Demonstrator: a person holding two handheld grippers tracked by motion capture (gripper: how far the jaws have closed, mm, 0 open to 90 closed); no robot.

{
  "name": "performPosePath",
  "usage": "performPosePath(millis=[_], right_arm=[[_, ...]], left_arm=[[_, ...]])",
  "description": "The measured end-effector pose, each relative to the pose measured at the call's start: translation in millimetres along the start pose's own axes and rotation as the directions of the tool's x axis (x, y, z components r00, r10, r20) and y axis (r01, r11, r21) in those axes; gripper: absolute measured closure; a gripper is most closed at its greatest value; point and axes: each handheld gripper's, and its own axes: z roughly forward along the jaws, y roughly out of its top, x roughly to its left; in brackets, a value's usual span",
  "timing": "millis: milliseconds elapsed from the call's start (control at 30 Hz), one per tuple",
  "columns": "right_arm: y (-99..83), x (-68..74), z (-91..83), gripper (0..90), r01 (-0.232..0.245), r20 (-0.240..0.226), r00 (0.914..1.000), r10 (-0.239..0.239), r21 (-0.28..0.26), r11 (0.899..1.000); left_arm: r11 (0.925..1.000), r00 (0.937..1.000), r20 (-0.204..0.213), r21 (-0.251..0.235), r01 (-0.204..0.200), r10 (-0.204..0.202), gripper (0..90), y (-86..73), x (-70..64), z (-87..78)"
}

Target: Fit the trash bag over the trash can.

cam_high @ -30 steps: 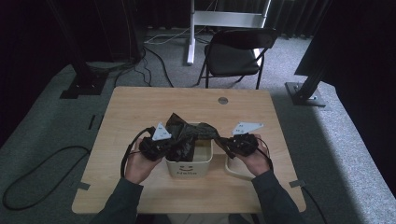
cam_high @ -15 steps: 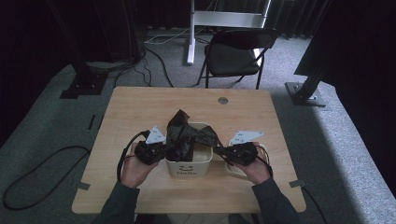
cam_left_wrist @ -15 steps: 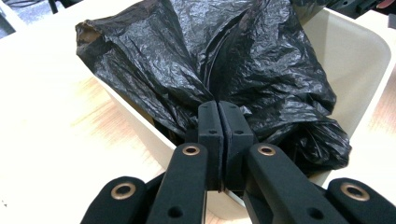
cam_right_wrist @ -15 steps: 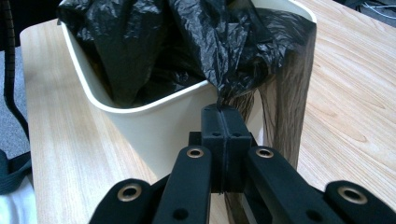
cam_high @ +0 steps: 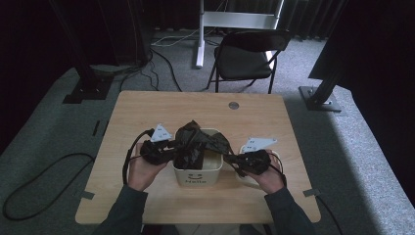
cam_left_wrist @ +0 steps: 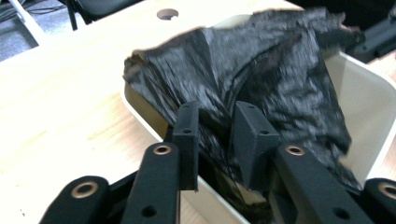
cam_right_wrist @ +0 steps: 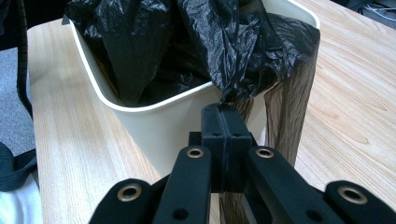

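The wooden table (cam_high: 147,117) spreads out in front of me, and near my edge of it stands the cream bin (cam_high: 198,172) with "Hello" printed on its front wall. A black plastic bag (cam_high: 195,144) sits in the bin, bunched up and rising above the rim, with part of it draped over the rim on my right side (in the right gripper view that hanging part looks thin and brownish against the wood). My left gripper (cam_left_wrist: 215,135) is at the bin's left side, jaws a little apart, with a fold of the bag running between them; I cannot tell whether they press it. My right gripper (cam_right_wrist: 223,122) is just beside the bin's right wall, its jaws clenched together on the bag's edge where it comes over the rim.
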Motion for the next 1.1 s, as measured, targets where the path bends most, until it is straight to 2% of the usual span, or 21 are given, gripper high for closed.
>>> performPosePath(millis=[200,400,533,733,800,933,1000,1100], right_arm=[[0.0,0.2,0.2,90.0,-0.003,-0.002,1.0,0.003,0.0,1.0],[-0.7,-0.6,-0.4,90.0,-0.003,-0.002,1.0,0.003,0.0,1.0],[-0.8,-1.1,-0.1,90.0,-0.007,-0.003,1.0,0.007,-0.001,1.0],[0.2,0.2,-0.2,90.0,0.001,-0.007,1.0,-0.001,-0.001,1.0],[0.3,0.1,-1.1,90.0,-0.002,-0.005,1.0,0.002,-0.001,1.0],[-0.5,-1.1,-2.2,90.0,-0.006,-0.004,1.0,0.006,-0.005,1.0],[-0.4,-0.7,-2.6,90.0,-0.005,-0.003,1.0,0.005,-0.005,1.0],[0.4,0.0,-3.5,90.0,-0.001,-0.003,1.0,0.001,-0.009,1.0]], left_arm=[[0.9999,0.9987,-0.051,0.004,-0.009,0.01,61.5,19.1,4.3,10.7],[1.0,0.9993,-0.038,0.0,0.008,-0.008,57.4,30.2,11.3,24.3],[0.9999,0.9993,-0.034,0.0,-0.014,0.014,55.0,37.8,9.1,30.9],[0.9983,0.9977,-0.056,0.047,-0.036,0.039,53.3,47.6,7.5,48.0],[0.9967,0.9966,-0.073,0.073,-0.033,0.039,56.4,47.5,7.4,52.2],[0.9923,0.9972,-0.062,0.119,-0.034,0.042,78.4,45.7,7.8,55.4],[0.9924,0.9974,-0.051,0.115,-0.045,0.051,86.5,44.5,5.1,52.8],[0.9926,0.9964,-0.049,0.103,-0.064,0.069,89.5,42.1,0.8,46.3]])
